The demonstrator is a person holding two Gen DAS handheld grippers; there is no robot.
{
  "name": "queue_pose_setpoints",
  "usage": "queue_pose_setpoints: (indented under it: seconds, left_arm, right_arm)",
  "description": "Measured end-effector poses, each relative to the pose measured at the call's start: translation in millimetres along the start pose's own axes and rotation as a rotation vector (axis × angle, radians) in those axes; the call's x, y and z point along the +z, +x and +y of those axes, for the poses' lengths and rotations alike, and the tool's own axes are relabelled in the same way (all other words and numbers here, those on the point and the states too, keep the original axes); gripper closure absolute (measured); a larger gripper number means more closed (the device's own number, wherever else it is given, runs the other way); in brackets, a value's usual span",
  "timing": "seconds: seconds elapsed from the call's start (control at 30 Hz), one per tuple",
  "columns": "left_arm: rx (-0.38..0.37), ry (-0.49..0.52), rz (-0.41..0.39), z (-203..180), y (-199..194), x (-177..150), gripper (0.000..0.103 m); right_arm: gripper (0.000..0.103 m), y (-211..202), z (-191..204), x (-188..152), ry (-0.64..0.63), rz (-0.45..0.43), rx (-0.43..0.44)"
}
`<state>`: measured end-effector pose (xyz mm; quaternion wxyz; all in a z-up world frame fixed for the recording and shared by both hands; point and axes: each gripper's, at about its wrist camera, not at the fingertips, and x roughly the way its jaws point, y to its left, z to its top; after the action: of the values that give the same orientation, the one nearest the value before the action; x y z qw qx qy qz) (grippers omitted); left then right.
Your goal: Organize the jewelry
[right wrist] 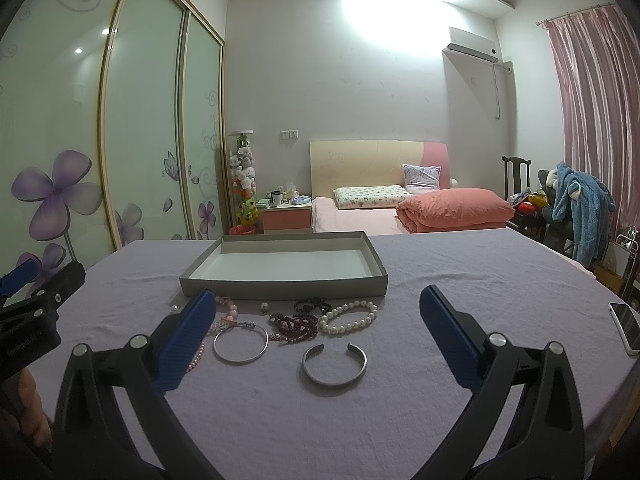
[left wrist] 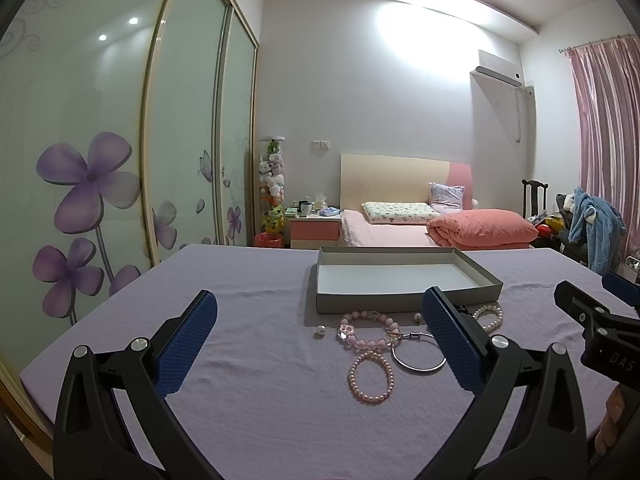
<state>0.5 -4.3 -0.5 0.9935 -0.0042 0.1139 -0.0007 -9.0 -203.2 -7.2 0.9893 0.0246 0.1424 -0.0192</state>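
A shallow grey box [left wrist: 404, 300] [right wrist: 280, 289] stands empty on the lilac tablecloth. Jewelry lies in front of it: a pink bead bracelet [left wrist: 366, 330], a small pearl bracelet [left wrist: 371, 376], a thin silver bangle [left wrist: 418, 352] [right wrist: 240, 340], a white pearl bracelet [right wrist: 350, 316] [left wrist: 489, 317], dark red beads [right wrist: 294, 325], a black bead piece [right wrist: 310, 305] and an open silver cuff [right wrist: 334, 364]. My left gripper [left wrist: 320, 332] is open and empty above the cloth. My right gripper [right wrist: 316, 328] is open and empty over the jewelry.
A white phone [right wrist: 624, 326] lies at the table's right edge. A loose pearl [left wrist: 319, 331] sits left of the pink bracelet. Behind the table are a bed [right wrist: 408, 208], a nightstand [right wrist: 286, 216], sliding wardrobe doors [left wrist: 100, 140] and a chair with clothes [right wrist: 576, 208].
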Motion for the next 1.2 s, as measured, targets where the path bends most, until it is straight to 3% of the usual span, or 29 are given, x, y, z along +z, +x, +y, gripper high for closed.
queue_pose_setpoints:
  seconds: [0.47, 0.6, 0.83, 0.93, 1.03, 1.2]
  left_arm:
    - [0.001, 0.000, 0.026, -3, 6, -9, 0.002]
    - [-0.021, -0.015, 0.129, 0, 24, -15, 0.002]
    - [-0.067, -0.014, 0.342, 7, 58, -27, 0.002]
    - [-0.094, -0.022, 0.435, 9, 73, -34, 0.002]
    - [-0.123, -0.026, 0.494, 8, 84, -39, 0.002]
    - [-0.118, 0.005, 0.544, 4, 94, -43, 0.002]
  right_arm:
    - [0.004, 11, 1, -6, 0.002, 0.028, -0.001]
    - [0.004, 33, -6, -14, 0.029, 0.152, 0.008]
    - [0.004, 93, -23, -41, 0.101, 0.469, 0.006]
    - [0.010, 114, -25, -55, 0.088, 0.564, 0.001]
    - [0.015, 130, -21, -61, 0.072, 0.625, -0.001]
    - [0.025, 141, -9, -60, 0.010, 0.645, -0.033]
